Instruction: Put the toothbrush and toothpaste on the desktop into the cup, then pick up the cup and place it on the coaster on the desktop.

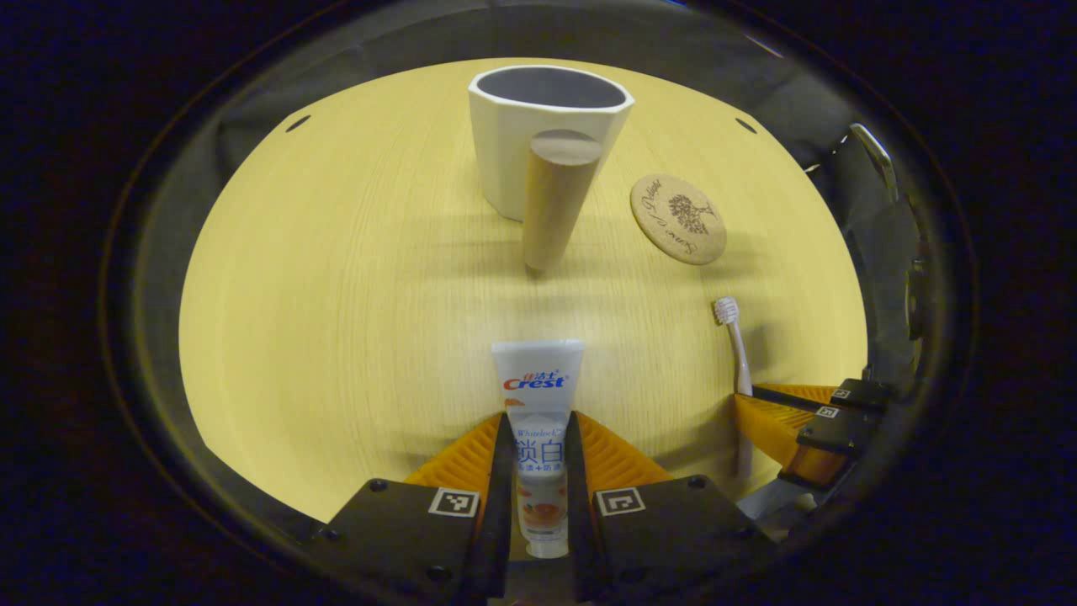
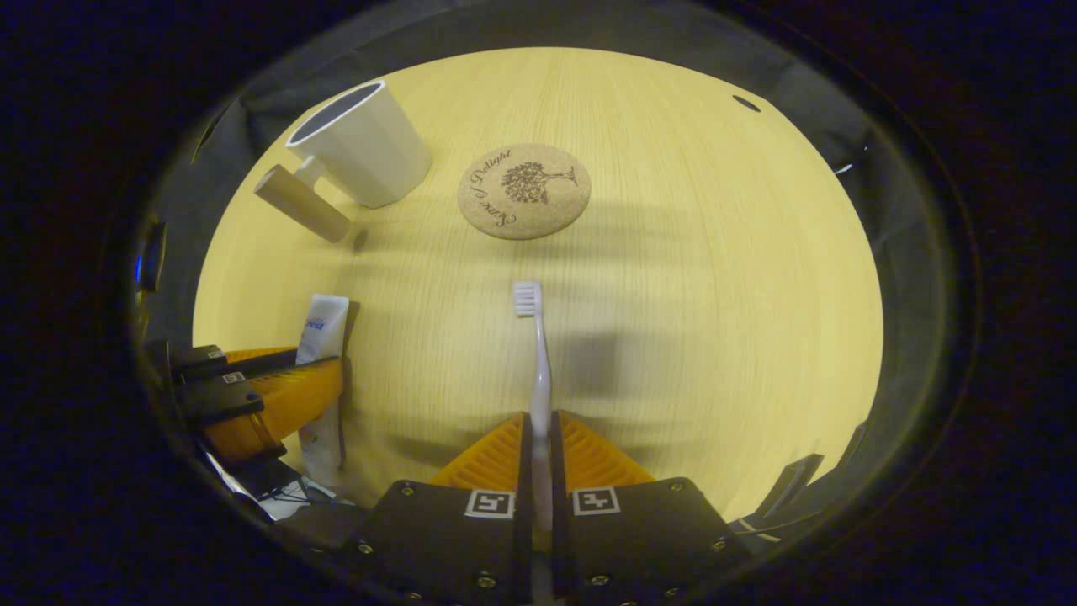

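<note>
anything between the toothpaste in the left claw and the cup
Nothing visible blocks it. The left claw is shut on the toothpaste, and bare desktop lies ahead up to the cup. The cup's wooden handle faces this claw, but its mouth is open.

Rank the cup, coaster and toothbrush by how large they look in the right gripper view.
1. Cup, with its wooden handle.
2. Coaster, somewhat smaller.
3. Toothbrush: longest but thinnest. It lies nearest the camera, in the right gripper, so its length is inflated.
</note>
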Tool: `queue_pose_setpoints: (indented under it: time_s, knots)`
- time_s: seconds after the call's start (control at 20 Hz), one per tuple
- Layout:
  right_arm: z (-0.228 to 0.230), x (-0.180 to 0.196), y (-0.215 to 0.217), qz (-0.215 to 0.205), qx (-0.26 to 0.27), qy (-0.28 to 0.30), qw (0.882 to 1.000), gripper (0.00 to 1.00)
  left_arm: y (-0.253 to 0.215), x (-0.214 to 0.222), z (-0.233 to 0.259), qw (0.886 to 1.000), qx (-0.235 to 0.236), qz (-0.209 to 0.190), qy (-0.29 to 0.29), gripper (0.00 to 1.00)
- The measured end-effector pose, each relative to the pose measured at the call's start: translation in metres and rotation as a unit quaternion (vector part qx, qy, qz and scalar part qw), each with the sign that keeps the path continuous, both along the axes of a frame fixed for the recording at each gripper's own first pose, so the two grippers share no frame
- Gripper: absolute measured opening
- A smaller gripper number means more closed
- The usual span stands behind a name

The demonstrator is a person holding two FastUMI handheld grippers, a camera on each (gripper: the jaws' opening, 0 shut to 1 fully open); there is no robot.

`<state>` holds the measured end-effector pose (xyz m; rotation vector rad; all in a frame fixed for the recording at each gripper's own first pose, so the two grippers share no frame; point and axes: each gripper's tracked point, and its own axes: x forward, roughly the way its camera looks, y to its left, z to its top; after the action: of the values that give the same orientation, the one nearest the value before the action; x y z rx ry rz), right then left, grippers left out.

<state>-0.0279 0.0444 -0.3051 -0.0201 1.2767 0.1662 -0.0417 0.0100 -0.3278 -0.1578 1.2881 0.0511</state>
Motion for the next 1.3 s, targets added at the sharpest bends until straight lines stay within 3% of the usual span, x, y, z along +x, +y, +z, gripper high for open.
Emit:
queue_pose_setpoints:
  time_s: [0.05,0.1,0.5,0.85,1.3]
  knots:
    - [0.002,0.003,0.0,-0.011,0.007,-0.01,1.0,0.11,0.002,0.0,0.002,1.0,0.0,0.005,-0.004,0.36]
    - [0.0,0.002,0.0,-0.007,0.015,-0.011,1.0,0.04,-0.001,0.003,0.002,1.0,-0.004,0.009,-0.016,0.27]
    - [0.013,0.004,0.0,-0.024,0.048,-0.04,0.998,0.04,0.006,-0.002,0.008,0.999,-0.006,0.029,-0.043,0.27]
    - [0.045,0.007,0.009,-0.016,0.091,-0.093,0.991,0.04,0.02,-0.001,0.041,0.994,-0.01,0.051,-0.101,0.27]
    - [0.08,0.019,0.019,0.0,0.115,-0.152,0.982,0.04,0.048,0.013,0.091,0.975,0.01,0.075,-0.207,0.27]
